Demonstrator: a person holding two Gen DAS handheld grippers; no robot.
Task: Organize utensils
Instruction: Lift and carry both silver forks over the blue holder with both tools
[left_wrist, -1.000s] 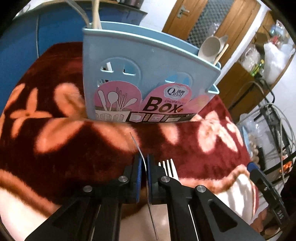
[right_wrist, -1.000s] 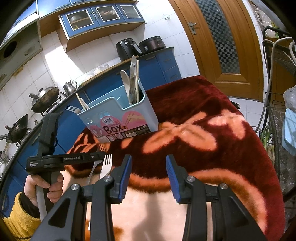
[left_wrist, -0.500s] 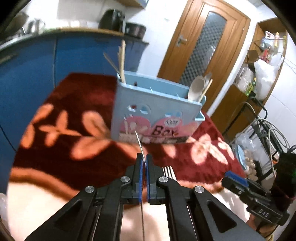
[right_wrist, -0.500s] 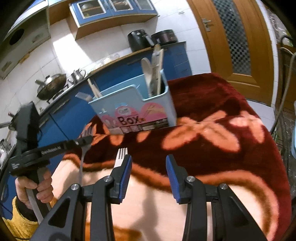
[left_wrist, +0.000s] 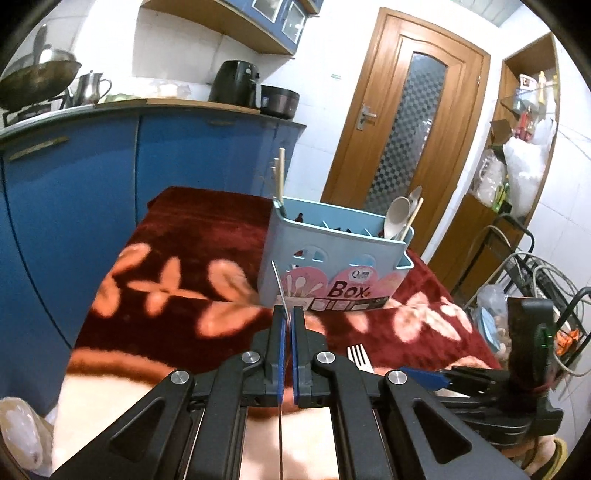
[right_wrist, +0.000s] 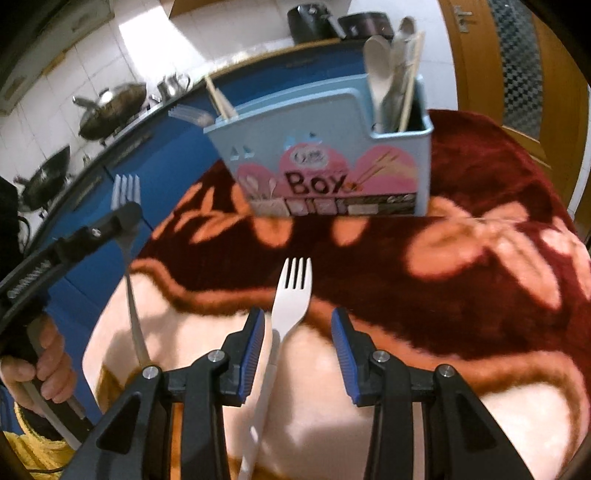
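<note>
Fingers (left_wrist: 277, 343) of the left gripper (left_wrist: 286, 325) are pinched tight on a metal fork (right_wrist: 127, 229), which they carry in the air edge-on, tines pointing up and away, off the left edge of the blanket-covered counter (right_wrist: 480, 258). From the right wrist view that fork's handle runs down below the clamp. On the right gripper (right_wrist: 298, 345), the blue-padded fingers stand wide apart with nothing between their pads; they hover low over a white plastic fork (right_wrist: 291, 295) that lies flat on the red floral blanket, tines toward the box, its neck sitting in the gap closer to the left finger. Farther back on the counter stands the light blue utensil box (right_wrist: 332, 162), upright. Spoons (right_wrist: 380, 74) and chopsticks rise from its right end compartment, more chopsticks (right_wrist: 219, 98) from the left end. Behind are blue cabinets (left_wrist: 92, 184) and a wooden door (left_wrist: 402, 122).
</note>
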